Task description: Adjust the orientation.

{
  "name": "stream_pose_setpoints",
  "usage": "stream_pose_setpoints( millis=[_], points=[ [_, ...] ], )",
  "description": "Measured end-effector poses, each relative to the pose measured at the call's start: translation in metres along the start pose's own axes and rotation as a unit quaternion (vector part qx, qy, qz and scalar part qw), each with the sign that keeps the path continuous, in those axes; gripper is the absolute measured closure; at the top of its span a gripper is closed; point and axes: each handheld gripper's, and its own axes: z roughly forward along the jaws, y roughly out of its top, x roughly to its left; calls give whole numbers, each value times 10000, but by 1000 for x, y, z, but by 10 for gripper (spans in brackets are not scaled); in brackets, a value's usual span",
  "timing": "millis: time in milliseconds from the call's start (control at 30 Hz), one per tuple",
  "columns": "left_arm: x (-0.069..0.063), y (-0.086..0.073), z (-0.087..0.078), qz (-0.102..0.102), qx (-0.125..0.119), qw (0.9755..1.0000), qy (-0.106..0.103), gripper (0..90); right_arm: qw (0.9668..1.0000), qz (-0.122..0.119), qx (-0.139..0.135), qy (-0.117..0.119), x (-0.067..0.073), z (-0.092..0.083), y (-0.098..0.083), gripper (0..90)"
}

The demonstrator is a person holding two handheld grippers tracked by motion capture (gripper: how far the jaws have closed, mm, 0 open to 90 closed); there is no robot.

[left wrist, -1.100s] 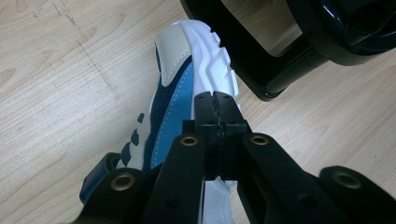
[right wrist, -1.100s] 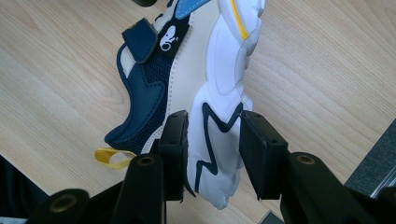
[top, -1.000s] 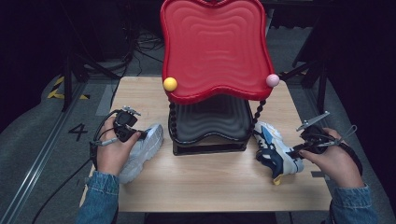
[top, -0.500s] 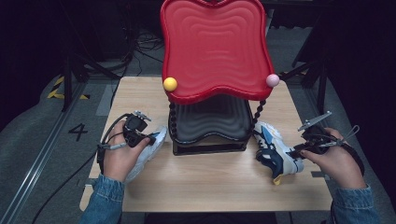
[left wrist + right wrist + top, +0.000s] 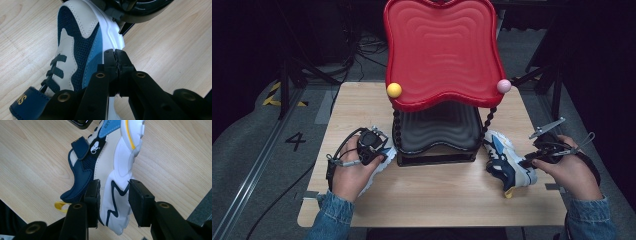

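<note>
Two blue, white and navy sneakers lie on the wooden table (image 5: 432, 200), one on each side of a shoe rack. The left sneaker (image 5: 381, 161) (image 5: 75, 50) lies beside the rack's black lower shelf (image 5: 437, 135), its toe close to the rack base. My left gripper (image 5: 386, 149) (image 5: 116, 60) is just above its white sole edge, jaws shut with nothing between them. The right sneaker (image 5: 507, 160) (image 5: 117, 157) lies on its side, sole showing. My right gripper (image 5: 529, 162) (image 5: 113, 192) is shut on its heel, one pad on the upper, one on the sole.
The rack's red wavy top shelf (image 5: 442, 50) overhangs the table's back middle, with a yellow ball (image 5: 394, 90) and a pink ball (image 5: 503, 86) at its front corners. Dark floor with cables surrounds the table. Bare wood lies in front of the rack.
My left hand has moved right, toward the rack, and the left sneaker has moved with it up to the lower shelf. The right hand and its sneaker have stayed put.
</note>
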Motion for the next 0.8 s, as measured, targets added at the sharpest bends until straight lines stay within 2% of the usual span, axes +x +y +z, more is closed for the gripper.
stream_pose_setpoints(
  millis=[100, 267, 300, 333, 467, 533, 600, 667, 700, 733, 767, 800],
  points=[
    [-3, -1, 1, 6, 57, 10000, 27, 886, 10000, -11, -4, -3, 0, 0, 1, 630],
    [-6, -3, 21, -20, 379, 9990, -236, 897, 10000, -75, -38, 33, 1, 0, 4, 627],
    [-6, -3, 21, -20, 379, 9990, -236, 898, 10000, -75, -38, 33, 1, 0, 4, 627],
    [-9, -1, 29, 54, 535, 9985, -127, 898, 9999, -81, -49, 43, 1, 0, 4, 625],
    [-15, 2, 36, 132, 643, 9978, -64, 868, 9999, -107, -45, 63, 1, 1, 5, 623],
    [-16, 3, 34, 163, 601, 9978, -208, 839, 9999, -120, -45, 66, 1, 1, 5, 621],
    [-15, 3, 26, 199, 469, 9984, -248, 829, 9999, -128, -53, 71, 1, 1, 5, 620],
    [-15, 3, 22, 194, 436, 9984, -288, 809, 9999, -123, -50, 54, 1, 1, 5, 617],
    [-15, 3, 15, 239, 347, 9988, -261, 809, 9999, -123, -50, 54, 1, 1, 5, 617],
    [-14, 2, 4, 262, 231, 9992, -177, 770, 9999, -115, -43, 57, 0, 1, 5, 615],
    [-14, 1, 1, 227, 135, 9990, -361, 762, 9999, -112, -42, 61, 0, 1, 5, 615],
    [-14, 1, 1, 227, 135, 9990, -361, 735, 9999, -112, -42, 61, 0, 1, 5, 615]
  ],
)
